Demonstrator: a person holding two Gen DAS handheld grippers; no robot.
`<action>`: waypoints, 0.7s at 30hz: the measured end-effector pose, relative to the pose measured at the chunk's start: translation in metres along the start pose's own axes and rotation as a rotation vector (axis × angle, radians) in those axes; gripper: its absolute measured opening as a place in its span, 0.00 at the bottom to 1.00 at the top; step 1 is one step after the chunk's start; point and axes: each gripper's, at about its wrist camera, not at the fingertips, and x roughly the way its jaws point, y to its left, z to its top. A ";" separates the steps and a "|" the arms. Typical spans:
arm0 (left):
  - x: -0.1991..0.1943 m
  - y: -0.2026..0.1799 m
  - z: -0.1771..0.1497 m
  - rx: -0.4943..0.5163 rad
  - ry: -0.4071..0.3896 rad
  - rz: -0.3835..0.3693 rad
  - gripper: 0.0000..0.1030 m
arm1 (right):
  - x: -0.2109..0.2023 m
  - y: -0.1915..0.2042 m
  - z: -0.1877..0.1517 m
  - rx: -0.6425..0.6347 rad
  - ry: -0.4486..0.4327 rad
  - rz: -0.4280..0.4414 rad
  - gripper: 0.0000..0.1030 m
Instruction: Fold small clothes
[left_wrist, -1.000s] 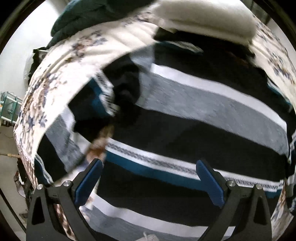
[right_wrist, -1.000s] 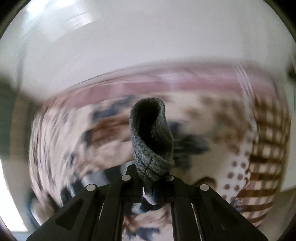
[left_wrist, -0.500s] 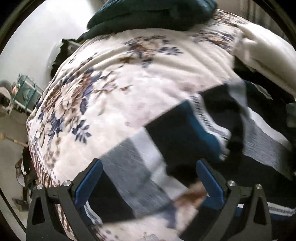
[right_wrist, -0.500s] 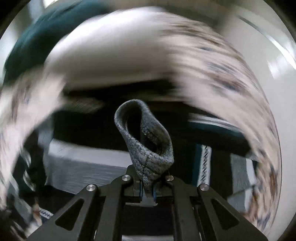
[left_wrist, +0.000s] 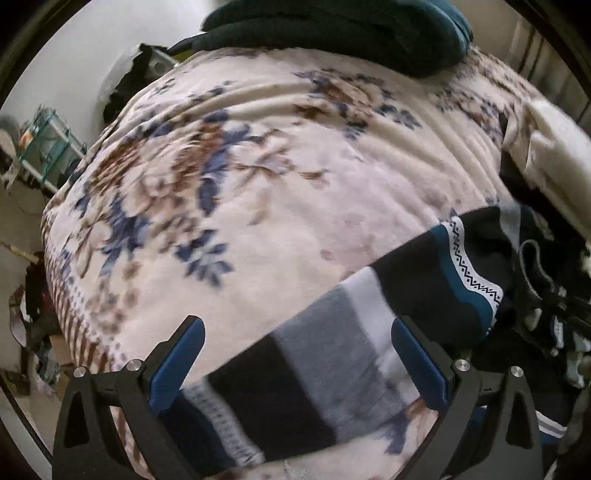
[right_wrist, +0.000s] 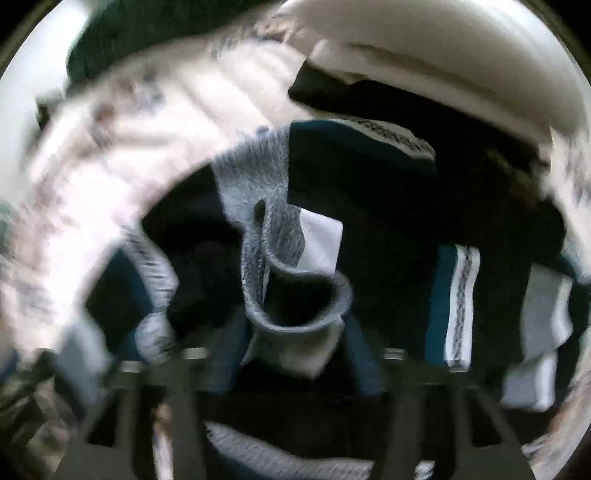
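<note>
With the left gripper (left_wrist: 297, 363) spread and empty over the striped sweater (left_wrist: 332, 354) on the floral blanket (left_wrist: 258, 184), the right gripper (right_wrist: 295, 354), too blurred to judge, carried its cuff (right_wrist: 295, 295) inward, so folding looked barely begun.

Black-grey-white-teal striped sweater (left_wrist: 369, 332); floral cream blanket (left_wrist: 277, 184)

A bed fills most of the left wrist view, covered by a cream blanket (left_wrist: 280, 192) with blue and brown flowers. A dark teal bedding bundle (left_wrist: 332, 33) lies at its far end. Beyond the left edge stand a white wall (left_wrist: 92, 48), a green wire rack (left_wrist: 48, 140) and a cluttered floor (left_wrist: 22, 325)
</note>
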 end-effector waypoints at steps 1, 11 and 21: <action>-0.007 0.015 -0.003 -0.015 0.004 0.005 1.00 | -0.013 -0.012 -0.010 0.037 -0.012 0.001 0.69; -0.001 0.167 -0.081 -0.372 0.187 -0.046 1.00 | -0.048 -0.110 -0.094 0.312 0.098 -0.120 0.70; 0.088 0.171 -0.106 -0.561 0.309 -0.288 0.19 | -0.028 -0.100 -0.131 0.280 0.159 -0.145 0.70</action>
